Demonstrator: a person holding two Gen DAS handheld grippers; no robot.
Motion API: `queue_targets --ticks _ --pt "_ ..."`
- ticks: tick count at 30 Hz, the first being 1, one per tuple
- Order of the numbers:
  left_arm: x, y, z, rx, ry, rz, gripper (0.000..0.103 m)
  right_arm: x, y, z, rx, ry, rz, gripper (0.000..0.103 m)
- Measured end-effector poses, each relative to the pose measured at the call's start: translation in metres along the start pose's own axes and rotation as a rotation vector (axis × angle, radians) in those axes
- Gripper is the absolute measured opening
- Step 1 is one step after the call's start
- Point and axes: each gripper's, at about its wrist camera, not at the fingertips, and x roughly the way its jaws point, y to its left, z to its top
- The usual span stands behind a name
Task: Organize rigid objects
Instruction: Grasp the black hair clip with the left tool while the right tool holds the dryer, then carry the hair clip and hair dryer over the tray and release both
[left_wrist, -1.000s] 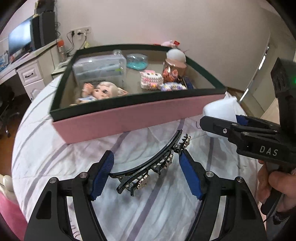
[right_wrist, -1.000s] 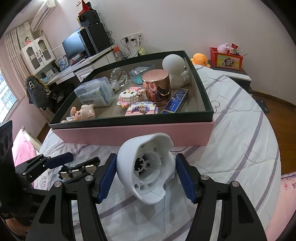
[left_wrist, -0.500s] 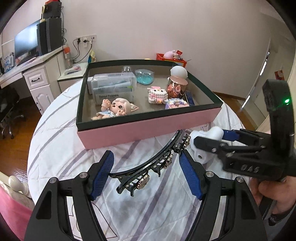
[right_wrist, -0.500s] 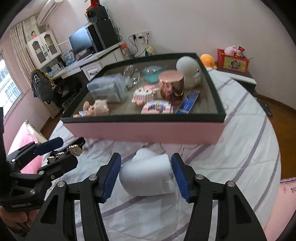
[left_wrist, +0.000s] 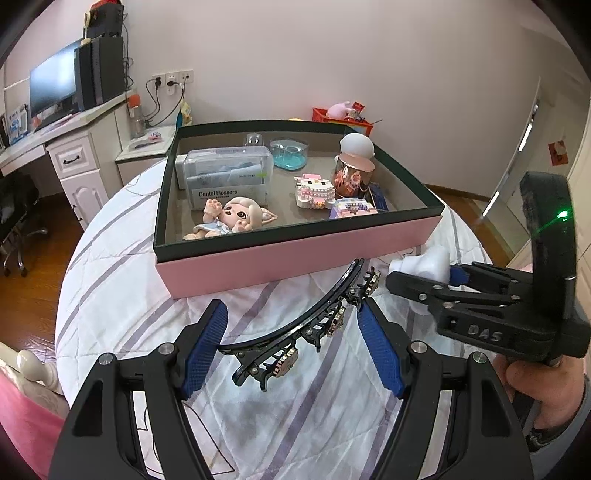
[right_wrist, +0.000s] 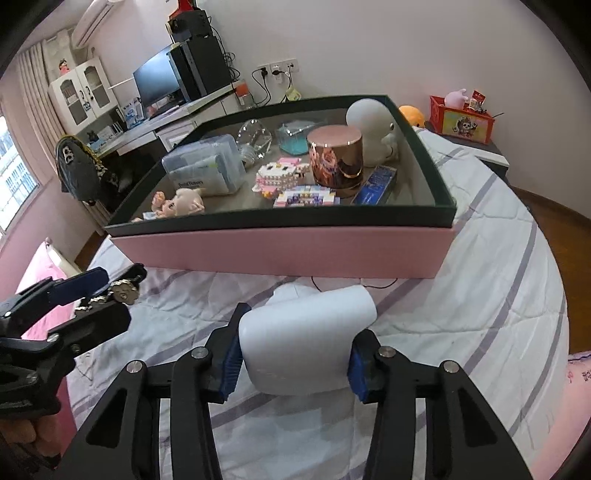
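Hand-held gripper, right (right_wrist: 293, 356) — just closed on white object (right_wrist: 306, 339); object's underside hidden.

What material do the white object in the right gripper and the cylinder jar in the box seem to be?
White object: probably matte moulded plastic; smooth, even surface without shine. Cylinder jar: copper-coloured, mirror finish reflecting nearby toys; metal or plated glass, unclear which.

The right gripper's (right_wrist: 295, 360) fingers have just been closing and now clamp the white plastic fan-like object (right_wrist: 304, 341).
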Motion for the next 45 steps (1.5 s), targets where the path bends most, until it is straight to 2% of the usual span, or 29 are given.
queue_targets --ticks 10,15,20,29,37,45 --pt "-0.008 -0.001 0.012 0.003 -0.028 0.008 0.074 -0.030 0.004 0.013 0.002 -0.057 0.067 0.046" --pt "-0.013 -0.001 0.029 0.015 -0.059 0.022 0.074 -0.049 0.009 0.037 -0.015 -0.115 0.087 0.046" --pt "-0.010 -0.002 0.053 0.022 -0.087 0.031 0.074 -0.051 0.008 0.067 -0.039 -0.154 0.082 0.046" --pt "0.025 0.011 0.102 -0.020 -0.112 0.051 0.074 -0.019 -0.005 0.122 -0.041 -0.173 0.079 0.046" --pt "0.056 0.019 0.126 -0.047 -0.113 0.087 0.074 0.007 -0.015 0.142 -0.041 -0.158 0.070 0.046" --pt "0.087 0.025 0.130 -0.065 -0.082 0.120 0.077 0.044 -0.018 0.152 -0.048 -0.109 0.029 0.046"
